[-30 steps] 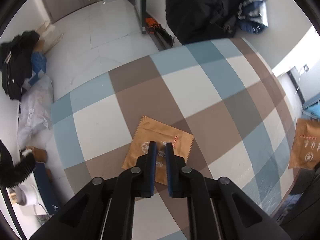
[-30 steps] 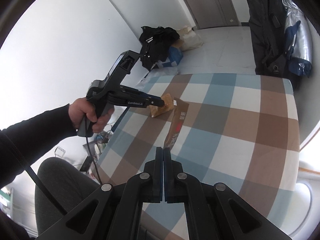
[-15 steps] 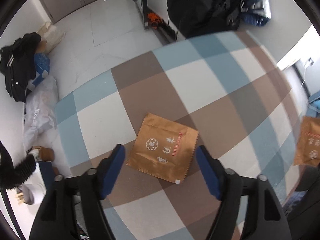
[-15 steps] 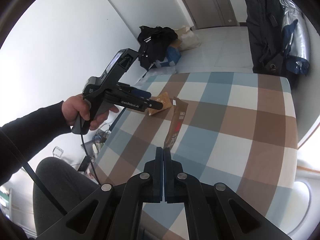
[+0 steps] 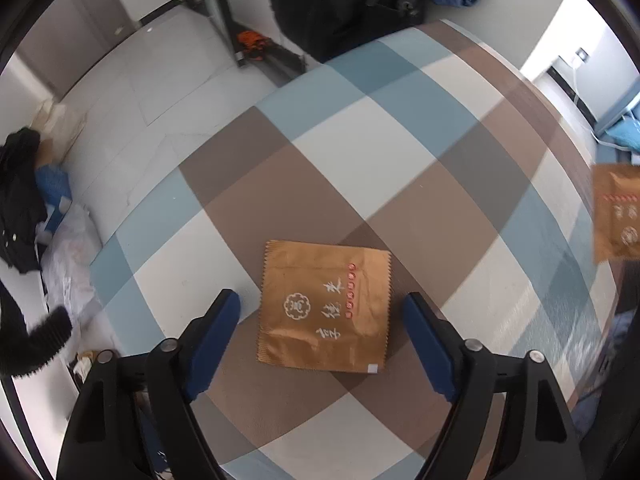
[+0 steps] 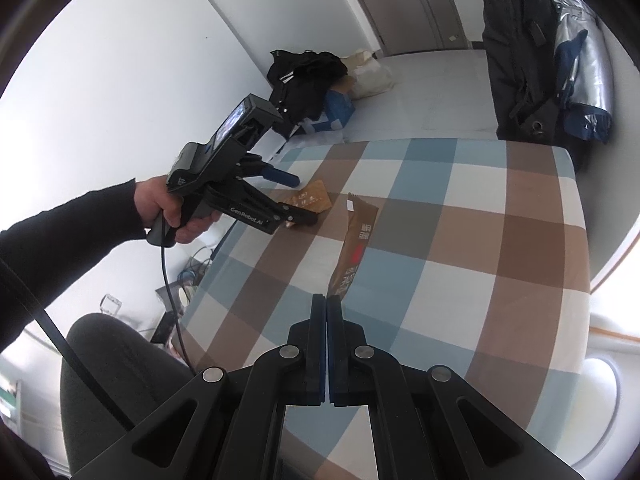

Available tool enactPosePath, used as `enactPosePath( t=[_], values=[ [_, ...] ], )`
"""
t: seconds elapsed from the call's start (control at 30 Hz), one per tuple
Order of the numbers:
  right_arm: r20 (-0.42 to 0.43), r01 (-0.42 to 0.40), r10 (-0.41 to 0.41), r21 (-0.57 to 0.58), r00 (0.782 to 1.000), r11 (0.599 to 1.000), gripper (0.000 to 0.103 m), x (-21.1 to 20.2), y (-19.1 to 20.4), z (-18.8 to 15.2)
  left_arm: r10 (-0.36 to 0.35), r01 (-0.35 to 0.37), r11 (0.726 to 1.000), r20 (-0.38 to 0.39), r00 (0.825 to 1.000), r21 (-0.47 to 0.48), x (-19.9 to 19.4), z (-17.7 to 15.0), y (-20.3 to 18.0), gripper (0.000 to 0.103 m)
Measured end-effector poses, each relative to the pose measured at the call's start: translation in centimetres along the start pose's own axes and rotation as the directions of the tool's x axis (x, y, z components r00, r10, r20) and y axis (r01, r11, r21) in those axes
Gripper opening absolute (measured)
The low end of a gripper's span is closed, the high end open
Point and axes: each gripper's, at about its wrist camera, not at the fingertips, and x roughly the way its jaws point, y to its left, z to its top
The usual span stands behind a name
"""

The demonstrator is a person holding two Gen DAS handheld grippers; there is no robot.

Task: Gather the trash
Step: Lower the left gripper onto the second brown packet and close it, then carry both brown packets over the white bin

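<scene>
A flat brown foil packet [image 5: 324, 308] with white characters lies on the checked tablecloth [image 5: 360, 128]. My left gripper [image 5: 322, 312] points down over it and is open; its blue fingers [image 5: 218, 320] straddle the packet without touching it. The right wrist view shows the same packet [image 6: 316, 200] under the left gripper [image 6: 301, 199], held in a person's hand. My right gripper [image 6: 327, 300] is shut on the lower end of a second brown packet [image 6: 356, 240], which stands up off the cloth. This held packet [image 5: 614, 216] also shows at the right edge of the left wrist view.
The table's left edge drops to a white floor with a black garment pile [image 6: 308, 76], a blue bag and white sacks [image 5: 68, 256]. Dark coats [image 6: 532, 52] hang beyond the far edge. A person's knee [image 6: 116, 364] sits at the near left corner.
My left gripper went from shut to wide open above the flat packet and rolled a little, so the packet now lies squarer between the fingers. The right gripper and its packet have not moved.
</scene>
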Motion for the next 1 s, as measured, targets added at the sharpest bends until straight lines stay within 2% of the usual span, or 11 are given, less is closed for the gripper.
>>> enactPosePath(
  t=[0.07, 0.1, 0.17, 0.27, 0.43, 0.53, 0.67, 0.9, 1.0],
  values=[
    [-0.007, 0.003, -0.003, -0.003, 1.000, 1.000, 0.000, 0.4, 0.0, 0.0, -0.008, 0.008, 1.000, 0.006, 1.000, 0.016, -0.4, -0.1, 0.0, 0.062],
    [-0.009, 0.002, -0.002, -0.003, 1.000, 1.000, 0.000, 0.5, 0.0, 0.0, -0.012, 0.012, 1.000, 0.007, 1.000, 0.013, -0.5, -0.2, 0.0, 0.059],
    [-0.012, 0.002, -0.002, -0.003, 1.000, 1.000, 0.000, 0.8, 0.0, 0.1, -0.014, 0.014, 1.000, 0.011, 1.000, 0.004, -0.6, -0.2, 0.2, 0.046],
    [-0.017, 0.006, -0.006, -0.006, 1.000, 1.000, 0.000, 1.2, 0.1, 0.2, -0.019, 0.019, 1.000, 0.018, 1.000, -0.015, -0.6, -0.2, 0.3, 0.038],
    [-0.028, 0.014, -0.014, -0.006, 1.000, 1.000, 0.000, 1.8, 0.2, 0.3, -0.015, 0.016, 0.998, 0.020, 1.000, -0.053, -0.6, -0.1, 0.1, 0.036],
    [-0.024, 0.019, -0.019, -0.009, 1.000, 1.000, 0.000, 1.7, 0.3, 0.3, -0.032, 0.033, 0.994, 0.013, 0.999, -0.107, -0.6, -0.1, 0.4, 0.036],
    [-0.012, 0.022, -0.022, -0.009, 1.000, 1.000, 0.000, 1.4, 0.3, 0.3, -0.016, 0.018, 0.989, 0.014, 1.000, -0.146, -0.6, -0.6, 0.3, 0.036],
    [0.021, 0.006, -0.006, 0.000, 1.000, 1.000, 0.000, 0.3, 0.6, 0.3, -0.033, 0.036, 0.972, 0.018, 0.999, -0.233, -1.2, -1.9, -0.3, 0.036],
    [0.028, -0.019, 0.018, 0.035, 0.999, 0.999, 0.000, -0.7, 0.9, -0.4, -0.016, 0.024, 0.968, 0.035, 0.999, -0.251, -2.0, -2.0, -1.1, 0.036]
  ],
)
